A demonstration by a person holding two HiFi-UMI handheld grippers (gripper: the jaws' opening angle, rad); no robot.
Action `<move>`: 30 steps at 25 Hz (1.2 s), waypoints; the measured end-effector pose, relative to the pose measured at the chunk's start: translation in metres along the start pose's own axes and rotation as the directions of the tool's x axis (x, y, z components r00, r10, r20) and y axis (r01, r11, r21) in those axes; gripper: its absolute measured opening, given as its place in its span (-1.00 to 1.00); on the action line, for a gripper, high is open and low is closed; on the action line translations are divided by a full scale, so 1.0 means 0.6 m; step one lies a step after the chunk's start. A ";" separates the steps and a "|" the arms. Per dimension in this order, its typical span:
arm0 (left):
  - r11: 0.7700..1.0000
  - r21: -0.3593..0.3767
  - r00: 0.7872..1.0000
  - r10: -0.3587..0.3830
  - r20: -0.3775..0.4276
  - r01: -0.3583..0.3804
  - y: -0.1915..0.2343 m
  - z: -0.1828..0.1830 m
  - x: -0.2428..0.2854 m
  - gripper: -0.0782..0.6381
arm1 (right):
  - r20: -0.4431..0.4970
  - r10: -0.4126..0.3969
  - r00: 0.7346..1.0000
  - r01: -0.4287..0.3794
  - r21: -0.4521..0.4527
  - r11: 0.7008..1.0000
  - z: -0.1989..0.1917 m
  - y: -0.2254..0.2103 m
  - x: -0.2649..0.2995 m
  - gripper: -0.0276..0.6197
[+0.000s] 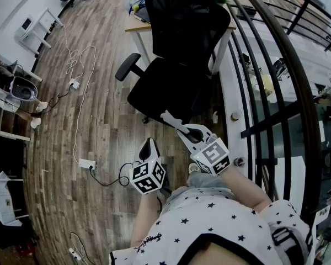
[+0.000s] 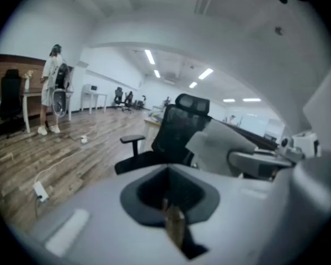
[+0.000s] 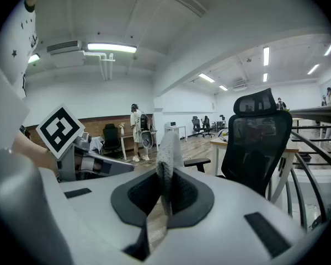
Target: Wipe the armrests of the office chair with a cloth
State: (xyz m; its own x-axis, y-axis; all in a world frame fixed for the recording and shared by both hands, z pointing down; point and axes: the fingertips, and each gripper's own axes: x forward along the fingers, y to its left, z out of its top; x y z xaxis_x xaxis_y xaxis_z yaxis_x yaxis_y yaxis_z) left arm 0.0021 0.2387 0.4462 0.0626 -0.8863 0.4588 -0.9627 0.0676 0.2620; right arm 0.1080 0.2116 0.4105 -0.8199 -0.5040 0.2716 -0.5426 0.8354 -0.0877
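Head view. Ahead of both and clear of them: the office chair (image 1: 179,65), its seat (image 1: 165,95) front edge near the right hand-held gripper (image 1: 174,121). Forward and leftward of the left hand-held gripper (image 1: 149,147): the black armrest (image 1: 128,66), long axis running away and a little to the right. Second armrest over toward the railing (image 1: 276,54), hard to make out. Nipped at the right one's tip: a pale cloth (image 1: 170,118), touching no part of the chair. Nearer the left hand, that plain armrest, yet cloth on the right, so probably a reach forward and leftward across the seat.

Left gripper view. Clenched down to a thin slit, nothing between, only floor (image 2: 55,159) showing through. Ahead and slightly left: the armrest (image 2: 132,139) side-on, pad level, chair (image 2: 179,127) just beyond it. Close on the right: the cloth-bearing partner.

Right gripper view. Grasping the cloth (image 3: 166,162), a grey strip upright between the pads, top end curling over. Just right of the strip and well beyond it: the armrest (image 3: 197,162). Farther right: the chair back (image 3: 259,131). Near on the left: the other hand-held gripper, side-on.
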 end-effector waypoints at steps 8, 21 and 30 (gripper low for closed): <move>0.999 0.017 0.999 -0.033 -0.025 0.034 -0.012 -0.097 -0.133 -0.76 | 0.000 -0.034 0.999 0.034 0.017 0.999 -0.035 0.115 -0.096 -0.84; 0.999 0.008 0.999 -0.051 -0.013 0.051 -0.041 -0.141 -0.199 -0.76 | -0.011 -0.056 0.998 0.056 -0.014 0.998 -0.067 0.176 -0.181 -0.84; 0.997 0.027 0.997 -0.068 -0.030 0.069 -0.054 -0.108 -0.136 -0.76 | -0.001 -0.091 0.996 0.091 0.013 0.996 -0.052 0.091 -0.147 -0.83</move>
State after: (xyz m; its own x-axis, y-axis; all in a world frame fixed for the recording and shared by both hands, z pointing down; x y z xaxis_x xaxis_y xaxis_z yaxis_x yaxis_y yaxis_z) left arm 0.0455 0.3384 0.4556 0.1359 -0.8747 0.4652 -0.9628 -0.0060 0.2700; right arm 0.1564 0.3086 0.4115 -0.7672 -0.5773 0.2794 -0.6169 0.7834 -0.0753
